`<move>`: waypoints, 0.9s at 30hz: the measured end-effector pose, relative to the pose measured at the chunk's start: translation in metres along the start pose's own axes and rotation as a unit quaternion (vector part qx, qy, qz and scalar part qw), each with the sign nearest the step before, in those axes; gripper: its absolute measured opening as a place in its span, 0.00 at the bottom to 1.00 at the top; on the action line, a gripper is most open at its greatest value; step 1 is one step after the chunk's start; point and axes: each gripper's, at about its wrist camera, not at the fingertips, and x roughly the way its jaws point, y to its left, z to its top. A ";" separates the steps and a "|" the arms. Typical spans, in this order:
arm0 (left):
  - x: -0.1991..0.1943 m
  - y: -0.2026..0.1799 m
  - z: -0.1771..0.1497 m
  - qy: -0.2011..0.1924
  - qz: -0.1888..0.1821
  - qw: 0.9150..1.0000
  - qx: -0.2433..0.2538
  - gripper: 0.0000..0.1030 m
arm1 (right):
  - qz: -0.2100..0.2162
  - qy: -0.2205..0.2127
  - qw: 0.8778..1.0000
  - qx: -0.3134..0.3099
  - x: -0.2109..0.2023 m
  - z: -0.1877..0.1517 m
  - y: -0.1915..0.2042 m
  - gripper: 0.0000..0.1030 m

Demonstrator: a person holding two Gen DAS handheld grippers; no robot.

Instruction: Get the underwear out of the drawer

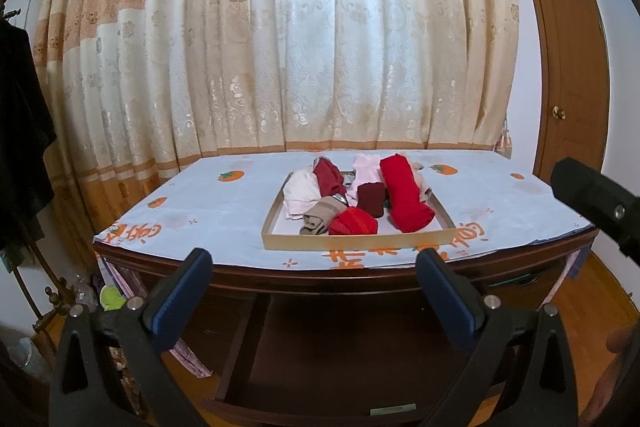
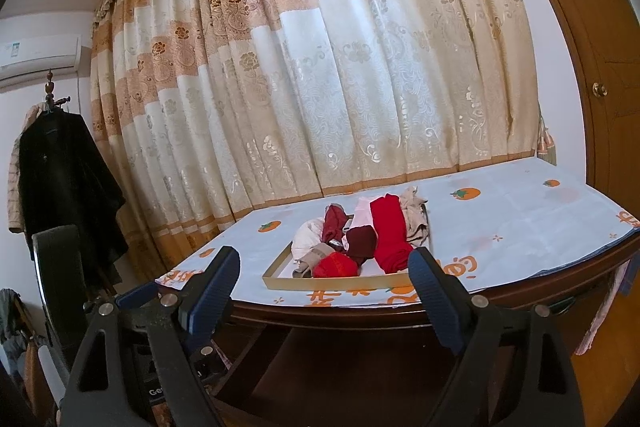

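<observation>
A shallow tan drawer tray (image 1: pixel 352 242) sits on the desk's white cloth with orange prints. It holds several rolled garments: a long red roll (image 1: pixel 404 193), a small red roll (image 1: pixel 354 222), a dark maroon roll (image 1: pixel 371 199), a white piece (image 1: pixel 300 193), a pink piece (image 1: pixel 366 169) and a beige piece (image 1: pixel 318 217). The tray also shows in the right wrist view (image 2: pixel 340 282), with the red roll (image 2: pixel 390 233). My left gripper (image 1: pixel 314 293) is open and empty, in front of the desk edge. My right gripper (image 2: pixel 324 291) is open and empty, also short of the desk.
A patterned curtain (image 1: pixel 300 47) hangs behind the desk (image 1: pixel 360 281). A wooden door (image 1: pixel 572 87) is at the right. A dark coat (image 2: pixel 64 179) hangs on a rack at the left. The right gripper's body (image 1: pixel 600 203) shows at the left wrist view's right edge.
</observation>
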 end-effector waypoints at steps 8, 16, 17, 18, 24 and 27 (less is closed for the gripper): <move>-0.002 0.000 0.001 0.002 -0.004 1.000 -0.005 1.00 | 0.000 0.000 1.000 0.000 0.000 0.001 -0.001 0.86; -0.001 -0.005 0.002 0.002 0.001 1.000 0.004 1.00 | -0.003 -0.001 1.000 0.000 -0.001 0.001 -0.003 0.86; 0.000 -0.005 0.002 0.003 -0.002 1.000 0.000 1.00 | -0.003 -0.001 1.000 0.001 -0.001 0.002 -0.003 0.86; 0.000 -0.004 0.002 0.004 -0.004 1.000 -0.001 1.00 | -0.004 -0.001 1.000 0.001 -0.002 0.002 -0.004 0.86; -0.001 -0.005 0.002 0.000 0.007 1.000 0.001 1.00 | -0.005 -0.001 1.000 0.002 -0.002 0.001 -0.006 0.86; 0.001 -0.005 0.001 0.004 0.006 1.000 0.002 1.00 | -0.003 0.001 1.000 0.003 -0.001 0.001 -0.006 0.86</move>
